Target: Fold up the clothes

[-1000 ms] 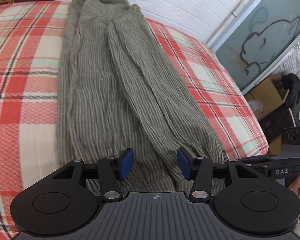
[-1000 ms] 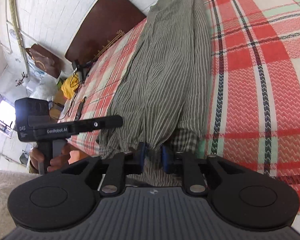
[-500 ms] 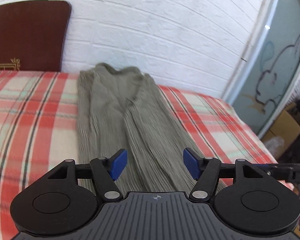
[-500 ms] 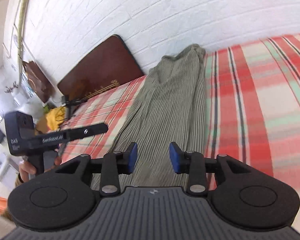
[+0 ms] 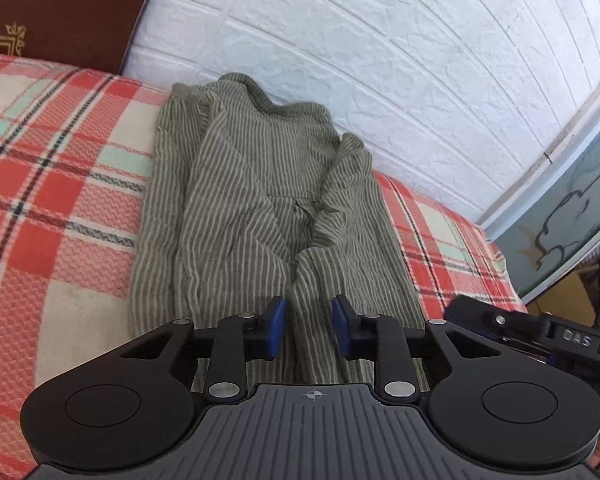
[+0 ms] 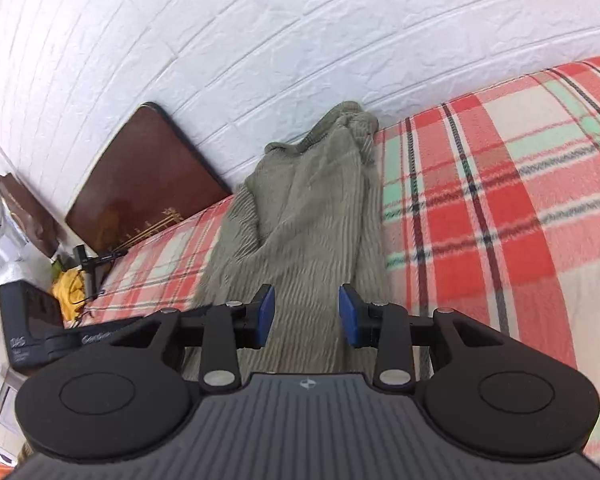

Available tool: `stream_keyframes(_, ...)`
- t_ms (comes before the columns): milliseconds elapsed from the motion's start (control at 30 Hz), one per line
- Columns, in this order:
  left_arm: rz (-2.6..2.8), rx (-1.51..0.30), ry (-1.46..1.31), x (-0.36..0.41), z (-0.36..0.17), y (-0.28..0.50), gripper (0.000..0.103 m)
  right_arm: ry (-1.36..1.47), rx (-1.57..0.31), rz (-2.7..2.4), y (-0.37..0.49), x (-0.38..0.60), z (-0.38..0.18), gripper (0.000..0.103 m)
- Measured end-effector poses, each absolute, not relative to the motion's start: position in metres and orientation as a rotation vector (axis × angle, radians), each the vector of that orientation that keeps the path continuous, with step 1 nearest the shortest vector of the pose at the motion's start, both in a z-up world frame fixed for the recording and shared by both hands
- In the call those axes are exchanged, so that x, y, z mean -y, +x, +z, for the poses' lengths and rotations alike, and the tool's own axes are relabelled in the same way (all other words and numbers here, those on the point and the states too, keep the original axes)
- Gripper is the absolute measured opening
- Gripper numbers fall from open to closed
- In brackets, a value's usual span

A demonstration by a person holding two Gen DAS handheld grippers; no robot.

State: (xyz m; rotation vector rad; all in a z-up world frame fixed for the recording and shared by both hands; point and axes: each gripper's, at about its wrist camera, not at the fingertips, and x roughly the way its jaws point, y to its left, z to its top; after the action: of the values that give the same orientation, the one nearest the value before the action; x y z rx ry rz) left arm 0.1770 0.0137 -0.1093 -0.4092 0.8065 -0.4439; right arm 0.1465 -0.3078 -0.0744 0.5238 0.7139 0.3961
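A green striped garment lies lengthwise on the plaid bed cover, its waistband against the white wall. My left gripper is low over the garment's near half. A raised fold of cloth runs between its blue pads, and its jaws are closing with the pads not clearly pressing on it. In the right wrist view the same garment stretches away under my right gripper, which stands open, with cloth below the wide gap. Each gripper shows at the edge of the other's view.
A dark brown headboard leans on the brick-pattern wall at the left. A glass panel with a drawing and a cardboard box stand right of the bed. Clutter with a yellow item sits beyond the bed's left side.
Both grippers have travelled from the garment's near hem up along it toward the wall. The left jaws widened, then narrowed around a fold; the right jaws opened from near shut.
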Motion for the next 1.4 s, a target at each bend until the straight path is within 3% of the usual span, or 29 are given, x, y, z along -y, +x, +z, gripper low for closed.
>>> stream_keyframes(367,-0.439,-0.816,-0.422,-0.010,-0.120,0.193,0.041,0.552,-0.755,0.377,0.197,0.302,-0.098,0.041)
stream_keyframes(400,-0.437,-0.817,-0.422,-0.010,-0.120,0.193,0.035,0.551,-0.763,0.383,0.199,0.300,-0.099,0.037)
stream_keyframes(433,-0.433,-0.816,-0.418,-0.010,-0.120,0.193,0.025,0.548,-0.765,0.386,0.200,0.299,-0.099,0.010)
stream_keyframes(467,-0.427,-0.814,-0.408,-0.011,-0.120,0.192,0.012,0.541,-0.756,0.383,0.199,0.299,-0.097,0.002)
stream_keyframes(567,-0.419,-0.815,-0.396,-0.012,-0.122,0.191,0.005,0.535,-0.727,0.350,0.197,0.304,-0.095,0.002)
stream_keyframes(900,-0.416,-0.823,-0.390,-0.011,-0.129,0.194,0.005,0.570,-0.756,0.275,0.201,0.316,-0.114,0.002)
stream_keyframes(967,-0.414,-0.828,-0.401,-0.013,-0.131,0.193,0.008,0.581,-0.755,0.277,0.200,0.316,-0.113,0.004)
stream_keyframes(1067,-0.415,-0.813,-0.408,-0.020,-0.122,0.184,0.034,0.601,-0.717,0.292,0.186,0.321,-0.103,0.014)
stream_keyframes(1133,-0.408,-0.800,-0.395,-0.024,-0.114,0.172,0.040,0.636,-0.689,0.317,0.168,0.325,-0.095,0.027)
stream_keyframes(1200,-0.417,-0.791,-0.372,-0.027,-0.107,0.156,0.050,0.670,-0.688,0.360,0.148,0.328,-0.092,0.028)
stream_keyframes(1400,-0.460,-0.808,-0.302,-0.014,-0.116,0.120,0.053,0.641,-0.730,0.402,0.110,0.319,-0.100,0.028)
